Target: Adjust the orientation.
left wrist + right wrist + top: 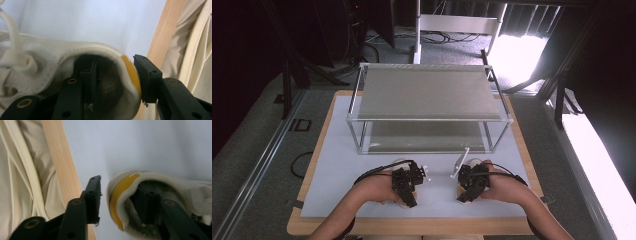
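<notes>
Two cream-white shoes lie on the white mat (342, 165) near the front edge, each with a yellow heel tab. My left gripper (404, 182) (115, 61) straddles the left shoe's (50, 65) heel: one black jaw is inside the opening, and the other is outside against the yellow tab (131, 72). A gap shows between the inner jaw and the heel wall. My right gripper (472, 182) (121, 182) straddles the right shoe's (175, 185) heel the same way, with its outer jaw clear of the yellow tab (120, 195). Both are open.
A two-level metal-frame shelf (427, 92) stands on the mat behind the shoes. The wooden table edge (160, 42) (60, 162) runs just behind the heels, with the person's beige clothing (22, 170) beyond it. Bare mat lies to the left and right of the hands.
</notes>
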